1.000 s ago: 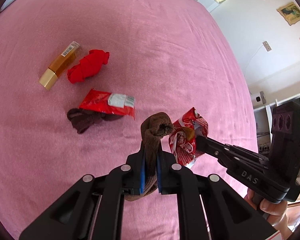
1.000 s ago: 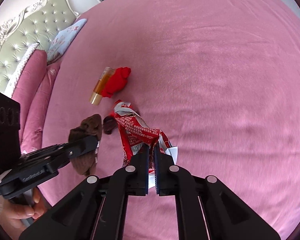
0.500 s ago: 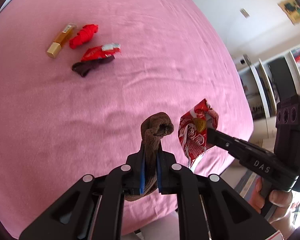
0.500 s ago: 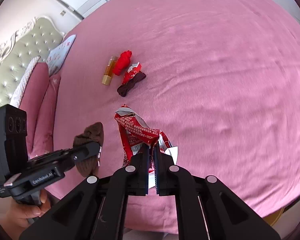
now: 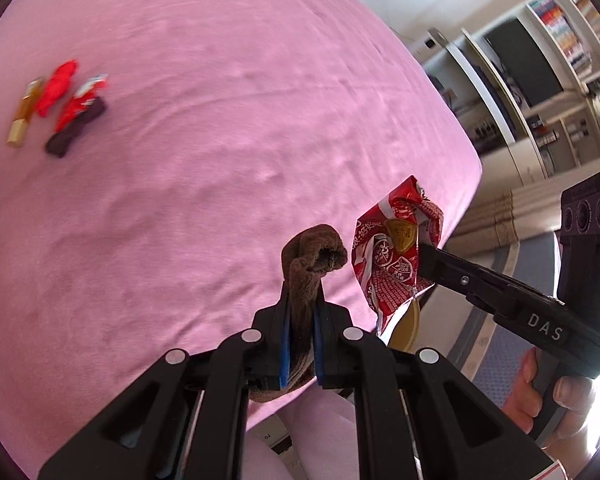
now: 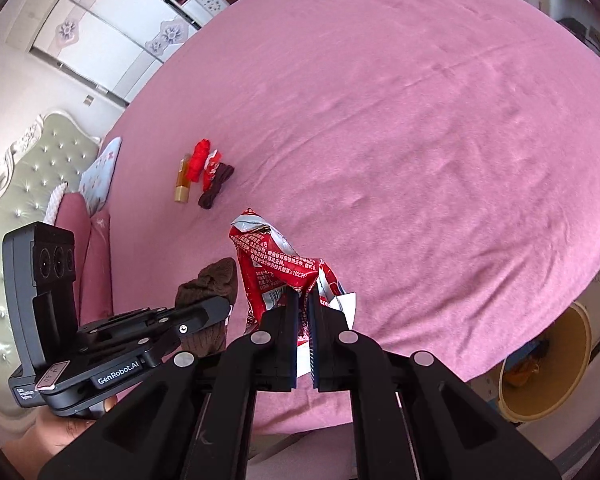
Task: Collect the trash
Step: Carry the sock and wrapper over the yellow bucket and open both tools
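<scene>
The left hand-held gripper (image 5: pixel 300 316) is clamped narrow on a brown sock (image 5: pixel 310 264), whose bunched end sticks up past the fingertips while the rest hangs below the jaws. Just beside it, the right hand-held gripper (image 6: pixel 303 300) is closed tight on a crumpled red snack wrapper (image 6: pixel 272 264), which stands up above its tips. Both are held over the near edge of the pink bed (image 6: pixel 420 120). Far back on the bed lie a small amber bottle (image 6: pixel 182 180), a red cloth (image 6: pixel 198 158), another red wrapper (image 6: pixel 211 164) and a dark sock (image 6: pixel 216 186), bunched together. A yellow bin (image 6: pixel 548 364) stands on the floor beside the bed.
</scene>
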### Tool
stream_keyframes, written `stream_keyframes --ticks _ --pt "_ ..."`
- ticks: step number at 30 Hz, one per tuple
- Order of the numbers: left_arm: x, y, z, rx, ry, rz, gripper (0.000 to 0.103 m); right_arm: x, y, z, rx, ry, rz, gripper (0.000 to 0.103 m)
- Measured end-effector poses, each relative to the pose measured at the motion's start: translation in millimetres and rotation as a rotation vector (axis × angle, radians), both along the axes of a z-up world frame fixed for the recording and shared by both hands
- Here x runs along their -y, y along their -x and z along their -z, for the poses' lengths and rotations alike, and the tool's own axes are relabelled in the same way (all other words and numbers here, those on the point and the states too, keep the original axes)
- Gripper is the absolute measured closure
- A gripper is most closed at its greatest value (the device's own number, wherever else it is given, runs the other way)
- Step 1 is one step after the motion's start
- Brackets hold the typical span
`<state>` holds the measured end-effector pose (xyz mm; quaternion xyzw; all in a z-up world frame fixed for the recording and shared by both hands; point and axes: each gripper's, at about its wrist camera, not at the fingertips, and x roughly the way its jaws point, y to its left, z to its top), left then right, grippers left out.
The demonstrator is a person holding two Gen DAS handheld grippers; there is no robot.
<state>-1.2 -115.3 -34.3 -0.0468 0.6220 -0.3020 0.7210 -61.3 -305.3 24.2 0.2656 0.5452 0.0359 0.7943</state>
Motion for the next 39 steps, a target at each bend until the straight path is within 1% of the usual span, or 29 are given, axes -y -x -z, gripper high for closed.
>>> stream_keyframes --ticks 3,7,9,13,17,24,30,35,39 --pt "45.1 12.7 2.0 -0.013 0.011 0.052 0.094 37.6 24.3 1.5 -0.012 0.015 0.049 0.098" --pt "118.9 38.1 9.9 -0.027 0.006 0.149 0.094 98.0 63.2 3.1 -0.021 0.019 0.147 0.098" --pt "142.8 48.0 12.6 -0.04 0.013 0.173 0.094 127.3 84.4 4.5 -0.025 0.024 0.195 0.098" --pt "202.3 72.4 18.8 -0.064 0.014 0.247 0.094 173.2 123.6 11.3 -0.045 0.031 0.275 0.098" --pt "257.1 98.5 26.3 -0.069 -0.01 0.353 0.094 211.3 159.1 19.5 -0.064 0.027 0.355 0.098" --pt "328.9 139.6 50.1 -0.103 -0.051 0.474 0.094 267.8 220.6 40.6 -0.104 0.0 0.499 0.098" --pt "374.3 173.2 74.7 -0.122 -0.091 0.572 0.094 296.4 263.0 64.7 -0.139 -0.044 0.602 0.098" --pt "401.6 195.0 96.6 -0.14 -0.122 0.624 0.094 314.8 292.5 87.9 -0.17 -0.076 0.659 0.098" --pt "415.4 207.8 118.1 -0.159 -0.146 0.647 0.094 323.6 306.0 109.1 -0.198 -0.102 0.693 0.098"
